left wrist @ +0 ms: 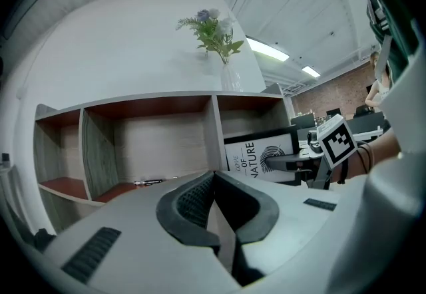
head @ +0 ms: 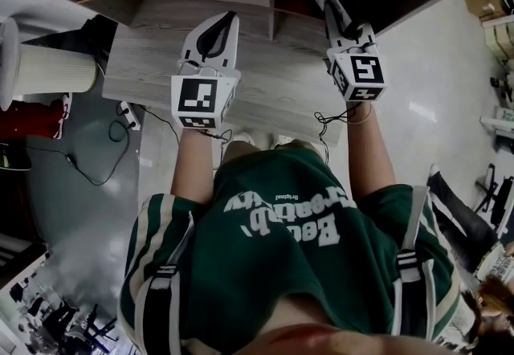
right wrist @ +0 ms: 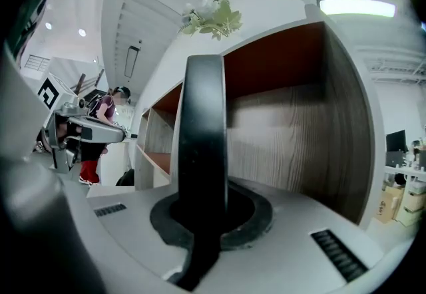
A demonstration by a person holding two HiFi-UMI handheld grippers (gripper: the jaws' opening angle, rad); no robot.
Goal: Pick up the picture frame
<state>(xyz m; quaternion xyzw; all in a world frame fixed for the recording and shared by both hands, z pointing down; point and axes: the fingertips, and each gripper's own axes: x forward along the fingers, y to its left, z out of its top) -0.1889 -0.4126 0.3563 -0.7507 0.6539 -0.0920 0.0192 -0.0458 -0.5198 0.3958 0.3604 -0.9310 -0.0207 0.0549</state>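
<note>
Black moulding of the picture frame (right wrist: 203,120) ran edge-on up the middle of the right gripper view. Your right tongs (head: 332,12) were clenched on that edge, one pad on each face. In the head view the frame sat at the upper right, inside the right-hand compartment of the shelf unit (left wrist: 214,133) at the back of the wood-grain worktop (head: 152,64). From the left gripper view you could see it standing upright, right of centre. Its white print, with dark lettering and a fingerprint design, faced out, and your right tongs gripped it from the right. Your own left tool hid the frame's lower edge, so you could not tell whether it rested on the compartment floor or hung clear.

Your left tongs (left wrist: 213,179) were clenched with nothing between them, the ribbed dark pads meeting at the tip. In the head view they hovered over the worktop to the left of the right pair, pointing toward the middle compartment. A dark pen-like thing (left wrist: 148,182) lay on that compartment's floor. On top of the shelf unit stood a clear vase (left wrist: 229,76) with a green sprig and pale flowers (left wrist: 213,26).
</note>
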